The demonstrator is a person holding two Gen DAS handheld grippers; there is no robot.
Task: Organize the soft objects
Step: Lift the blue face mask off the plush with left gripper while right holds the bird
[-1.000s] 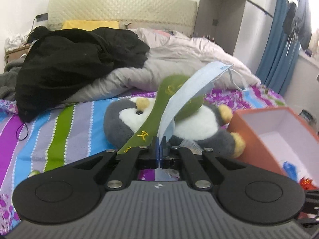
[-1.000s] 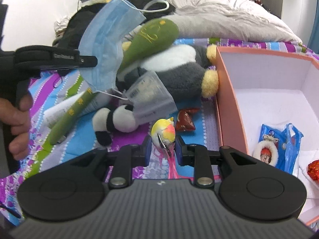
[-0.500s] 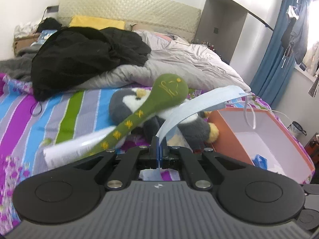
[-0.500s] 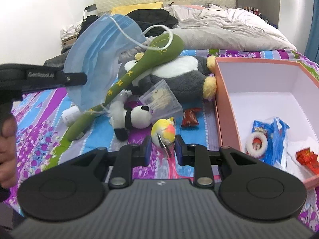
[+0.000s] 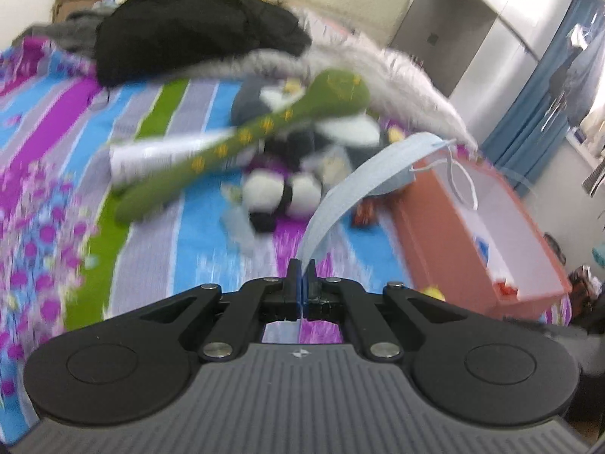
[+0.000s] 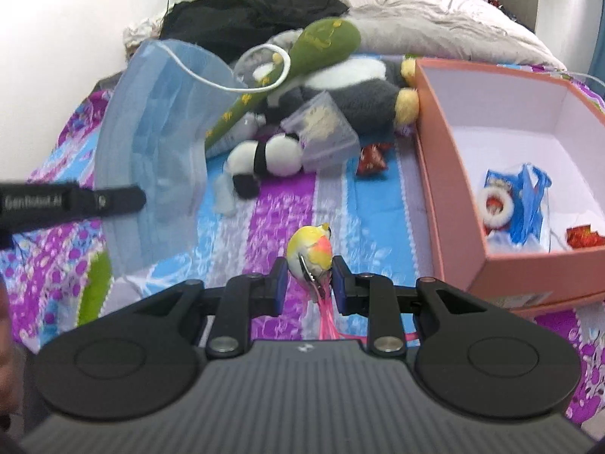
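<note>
Step in hand, by judgement: carriage of two soft items toward the box [image 6: 446, 174], neither yet deposited.

Left claw [image 5: 301, 274]: jaws closed flat on the lower edge of the mask [image 5: 351, 189]. The mask rises from the grip and arcs to the right, with its far end and ear loop over the near wall of the box in the left view. In the right view it hangs as a broad pale-blue pleated sheet [image 6: 151, 143] above the bed [image 6: 264, 204], clear of the sheet below.

Right claw [image 6: 306, 276]: jaws narrowed on a small bird toy [image 6: 310, 251], yellow with an orange patch, pink strands trailing beneath. It is held above the bed, just beside the box's near corner.

The box is salmon outside, white inside, open at the top; a blue packet [image 6: 525, 204] and a red wrapper lie inside.

Not yet handled: penguin [image 6: 363, 87], panda [image 6: 264, 155] and green plush [image 6: 302, 64], all heaped on the bed, left of the box.

Next move, as judged: bring each claw fully over the box opening before opening the jaws. The mask is limp and light and could drape on the wall rather than drop in. The left view is blurred, so fine detail there is unreliable.
</note>
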